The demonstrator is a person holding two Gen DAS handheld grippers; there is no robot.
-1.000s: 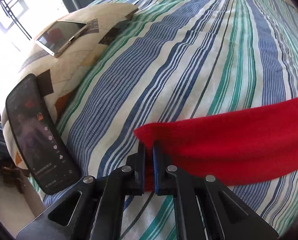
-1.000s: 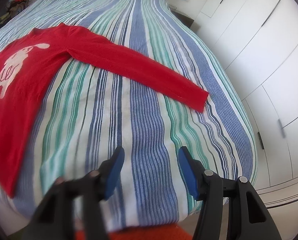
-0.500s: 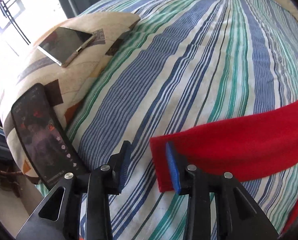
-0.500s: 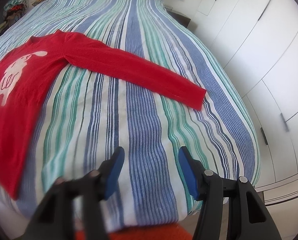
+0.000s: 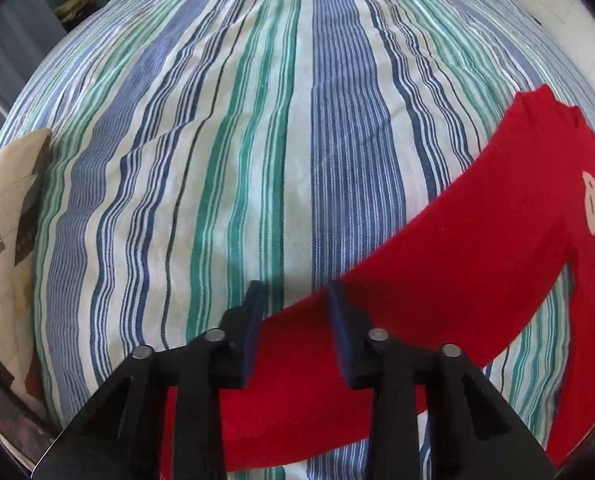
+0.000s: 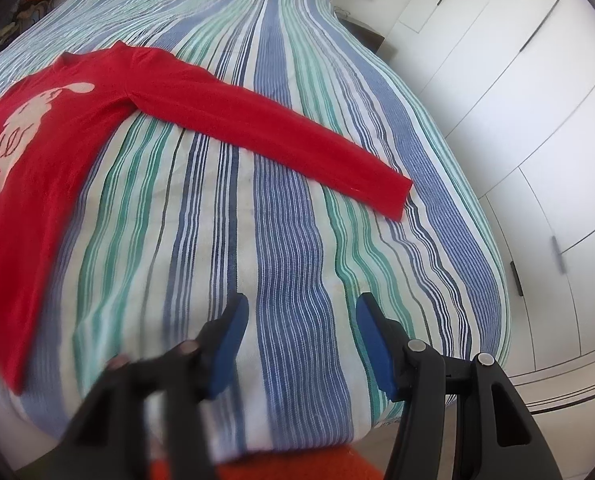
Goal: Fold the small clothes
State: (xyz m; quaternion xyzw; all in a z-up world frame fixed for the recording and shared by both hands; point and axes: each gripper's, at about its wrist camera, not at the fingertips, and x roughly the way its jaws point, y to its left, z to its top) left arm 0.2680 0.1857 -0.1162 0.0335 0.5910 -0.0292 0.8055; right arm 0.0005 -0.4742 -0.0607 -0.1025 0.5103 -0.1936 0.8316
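Observation:
A small red long-sleeved top (image 6: 49, 136) with a pale animal print lies flat on the striped bed (image 6: 281, 240). Its right sleeve (image 6: 289, 140) stretches toward the bed's right side. In the left wrist view the other sleeve (image 5: 437, 300) runs from the body at the right down under my left gripper (image 5: 293, 300), which is open just above the sleeve, holding nothing. My right gripper (image 6: 301, 312) is open and empty above bare bedspread near the bed's front edge, well short of the right sleeve's cuff.
A patterned cushion (image 5: 5, 240) lies at the bed's left edge. White wardrobe doors (image 6: 517, 120) stand close along the bed's right side. An orange-red fabric (image 6: 289, 464) shows below the right gripper.
My left gripper let go of the sleeve cuff, opened, and swung right over the sleeve, so the phones and cushion slid out of view. The right gripper stayed open and nearly still.

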